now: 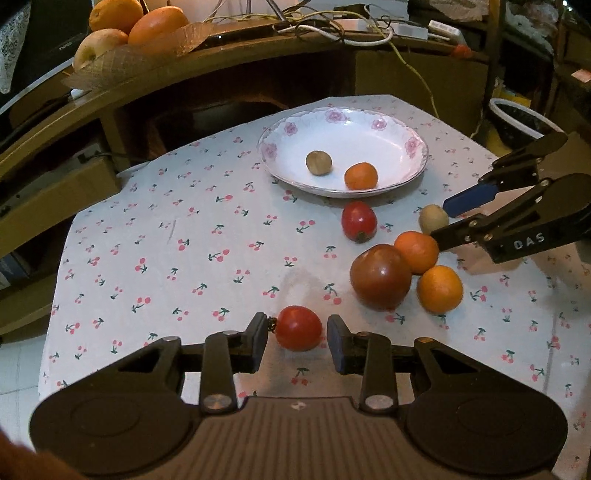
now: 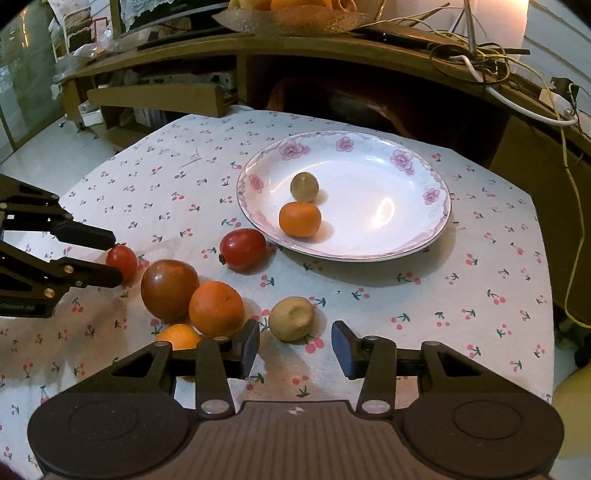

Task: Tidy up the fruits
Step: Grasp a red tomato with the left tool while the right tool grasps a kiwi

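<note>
My left gripper (image 1: 297,332) is open on the cherry-print cloth, with a small red tomato (image 1: 299,328) between its fingertips and a gap on each side. In the right wrist view the same left gripper (image 2: 117,257) flanks that tomato (image 2: 122,260). My right gripper (image 2: 295,332) is open too, and a pale yellow-brown fruit (image 2: 291,319) lies just beyond its tips, untouched. The flowered white plate (image 1: 266,147) holds a brownish round fruit (image 1: 318,162) and a small orange (image 1: 361,176). An oblong red tomato (image 1: 359,221), a big dark tomato (image 1: 380,277) and two oranges (image 1: 416,256) (image 1: 439,290) lie loose.
A wooden desk (image 1: 221,62) rises behind the table, with a basket of oranges and an apple (image 1: 122,33) and tangled cables (image 1: 332,29) on top. A dark bowl (image 1: 517,122) sits beyond the table's right edge. The left half of the cloth (image 1: 166,240) is bare.
</note>
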